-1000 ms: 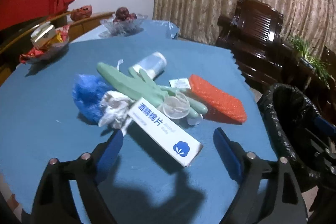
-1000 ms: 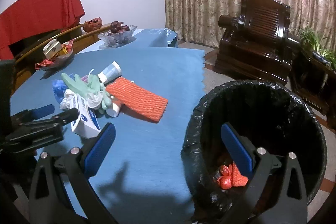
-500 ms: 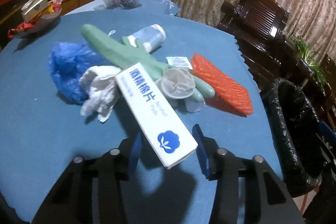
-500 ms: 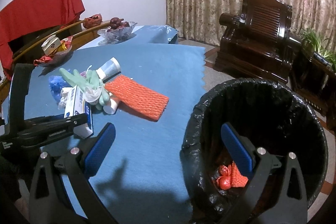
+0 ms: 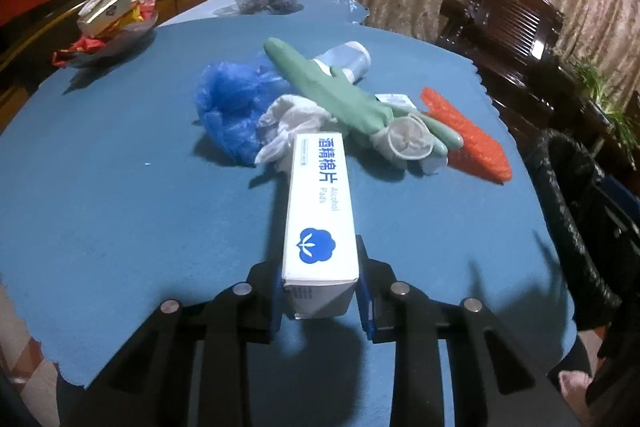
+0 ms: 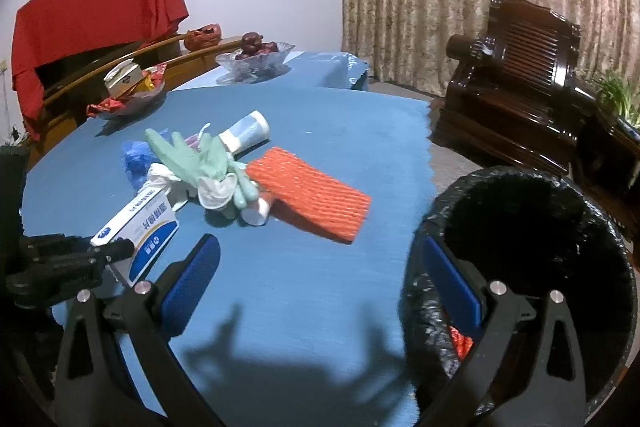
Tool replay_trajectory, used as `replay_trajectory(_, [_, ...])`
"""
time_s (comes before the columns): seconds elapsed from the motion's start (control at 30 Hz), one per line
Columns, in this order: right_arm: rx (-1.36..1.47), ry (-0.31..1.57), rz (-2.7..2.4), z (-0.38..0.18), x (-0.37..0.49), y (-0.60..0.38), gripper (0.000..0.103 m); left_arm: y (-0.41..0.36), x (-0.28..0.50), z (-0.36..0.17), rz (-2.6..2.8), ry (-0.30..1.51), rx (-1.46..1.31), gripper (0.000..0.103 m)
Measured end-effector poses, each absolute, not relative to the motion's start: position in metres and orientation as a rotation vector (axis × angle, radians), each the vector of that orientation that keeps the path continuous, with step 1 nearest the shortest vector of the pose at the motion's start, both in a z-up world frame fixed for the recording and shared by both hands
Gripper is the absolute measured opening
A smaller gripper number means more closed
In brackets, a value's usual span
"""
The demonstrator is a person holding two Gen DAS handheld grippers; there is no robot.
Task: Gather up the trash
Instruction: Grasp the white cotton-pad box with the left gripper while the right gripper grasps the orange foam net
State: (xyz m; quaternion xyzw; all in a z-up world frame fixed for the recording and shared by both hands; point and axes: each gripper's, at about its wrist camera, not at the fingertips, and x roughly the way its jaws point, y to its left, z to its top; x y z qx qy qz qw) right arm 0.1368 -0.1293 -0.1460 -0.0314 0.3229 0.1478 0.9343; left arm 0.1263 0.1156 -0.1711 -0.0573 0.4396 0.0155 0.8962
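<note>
Between the closing jaws of the left gripper (image 5: 320,291), apparently already pinched, sits the near end of the alcohol-pad box (image 5: 320,211); right gripper (image 6: 320,279) hangs apart, empty, beside the bin (image 6: 560,211) awaiting it.

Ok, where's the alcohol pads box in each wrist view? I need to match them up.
Left wrist: alcohol pads box bottom centre, between the closing left gripper fingers.
Right wrist: same box lower left, at the left gripper's black tip.
Shared landmark: orange foam net, right of the box in both views.
</note>
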Motion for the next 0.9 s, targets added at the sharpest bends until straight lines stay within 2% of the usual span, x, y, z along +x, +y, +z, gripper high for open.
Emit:
replay_trajectory(0.2, [-0.069, 0.665, 0.314, -0.146, 0.141, -0.121, 0.098, 0.117, 0.138, -0.185, 0.042, 0.946, -0.124, 0.034])
replay_trajectory(0.4, [-0.08, 0.661, 0.314, -0.145, 0.146, -0.118, 0.098, 0.122, 0.14, -0.187, 0.043, 0.919, -0.147, 0.03])
replay_trajectory(0.77, [-0.093, 0.64, 0.351, -0.149, 0.174, -0.09, 0.097, 0.132, 0.126, -0.137, 0.059, 0.778, -0.142, 0.029])
replay_trajectory(0.9, [-0.087, 0.645, 0.348, -0.155, 0.194, -0.083, 0.09, 0.131, 0.133, -0.119, 0.047, 0.717, -0.124, 0.029])
